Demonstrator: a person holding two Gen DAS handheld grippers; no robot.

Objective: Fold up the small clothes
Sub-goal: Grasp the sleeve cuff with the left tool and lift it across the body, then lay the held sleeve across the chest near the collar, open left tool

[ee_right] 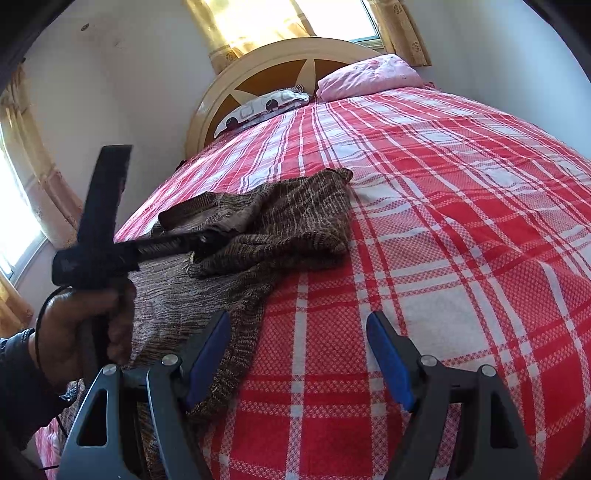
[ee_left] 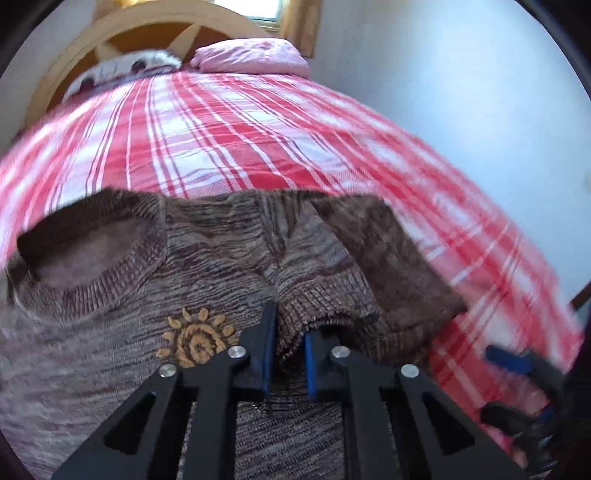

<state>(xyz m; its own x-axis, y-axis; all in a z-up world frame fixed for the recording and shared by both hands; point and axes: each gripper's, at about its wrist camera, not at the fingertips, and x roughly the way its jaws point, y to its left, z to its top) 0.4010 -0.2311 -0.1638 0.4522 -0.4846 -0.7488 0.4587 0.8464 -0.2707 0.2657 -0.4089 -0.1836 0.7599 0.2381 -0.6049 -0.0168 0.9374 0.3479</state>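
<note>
My left gripper (ee_left: 290,345) pinches the sweater's (ee_left: 122,325) cuff (ee_left: 325,306) beside its sun patch (ee_left: 197,341), while my right gripper (ee_right: 295,354) hangs spread.

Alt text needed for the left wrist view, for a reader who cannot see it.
The left gripper is shut on the ribbed cuff of a brown knit sweater lying on a red-and-white plaid bedspread. A pink pillow sits by the headboard.

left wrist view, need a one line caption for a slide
Left gripper shut on the ribbed cuff of a brown knit sweater on a red plaid bedspread.
</note>
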